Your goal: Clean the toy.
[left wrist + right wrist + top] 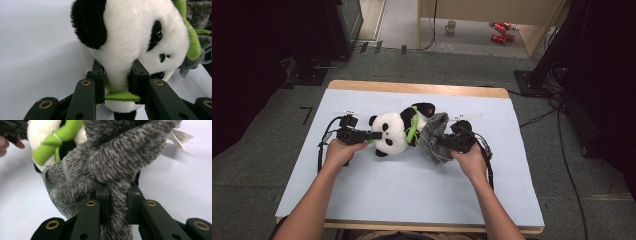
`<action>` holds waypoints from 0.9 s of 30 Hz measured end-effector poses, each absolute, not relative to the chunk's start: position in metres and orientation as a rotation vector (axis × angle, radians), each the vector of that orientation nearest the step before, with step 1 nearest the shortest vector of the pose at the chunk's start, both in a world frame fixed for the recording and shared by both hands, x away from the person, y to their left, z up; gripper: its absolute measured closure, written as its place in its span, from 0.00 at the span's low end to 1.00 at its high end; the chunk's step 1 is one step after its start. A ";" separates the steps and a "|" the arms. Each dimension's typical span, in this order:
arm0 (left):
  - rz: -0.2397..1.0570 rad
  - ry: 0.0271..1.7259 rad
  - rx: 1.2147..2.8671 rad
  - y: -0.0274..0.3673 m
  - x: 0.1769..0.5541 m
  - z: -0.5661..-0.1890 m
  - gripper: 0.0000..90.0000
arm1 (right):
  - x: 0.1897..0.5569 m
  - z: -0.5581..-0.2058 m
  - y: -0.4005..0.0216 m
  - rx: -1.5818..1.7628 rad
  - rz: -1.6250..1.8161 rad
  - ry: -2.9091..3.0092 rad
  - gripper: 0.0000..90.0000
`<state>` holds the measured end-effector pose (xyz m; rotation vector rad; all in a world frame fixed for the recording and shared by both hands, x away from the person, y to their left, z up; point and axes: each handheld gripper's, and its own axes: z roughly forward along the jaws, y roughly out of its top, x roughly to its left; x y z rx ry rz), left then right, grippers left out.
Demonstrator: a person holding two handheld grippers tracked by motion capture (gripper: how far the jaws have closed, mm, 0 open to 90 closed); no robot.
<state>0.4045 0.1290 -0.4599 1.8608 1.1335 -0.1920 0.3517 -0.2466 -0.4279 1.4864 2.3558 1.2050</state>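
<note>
From the high view I see the toy panda (pixel 398 131) lying at the middle of the frame on the light blue table (pixel 377 192), with the grey cloth (pixel 432 136) touching its right side. Its long axis runs almost level across the frame, head toward the left, feet toward the upper right. My left gripper (pixel 373 135) comes to the head from the left and my right gripper (pixel 443 145) to the cloth from the right. I think the two pull apart so that the cloth comes off the body.

In the left gripper view the jaws are clenched on the white head of the panda (pixel 130 37), low in the frame, with a green felt leaf (pixel 121 96) caught between them. The face points to the right of the frame. This hold anchors the toy, I judge.

In the right gripper view the jaws are tightly closed on a twisted fold of the cloth (pixel 117 167) at the middle bottom. The green bamboo (pixel 58 141) shows at the upper left.
</note>
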 end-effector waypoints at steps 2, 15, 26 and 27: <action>-0.196 1.136 1.858 0.129 0.405 -0.460 0.78 | 0.348 -0.430 -0.248 1.486 1.187 2.362 0.86; -0.218 1.169 1.838 0.129 0.405 -0.459 0.78 | 0.336 -0.437 -0.277 1.555 1.085 2.362 0.86; -0.332 1.185 1.772 0.119 0.386 -0.450 0.78 | 0.323 -0.393 -0.264 1.417 1.255 2.339 0.86; -0.333 1.183 1.776 0.117 0.382 -0.449 0.78 | 0.324 -0.394 -0.260 1.409 1.270 2.350 0.86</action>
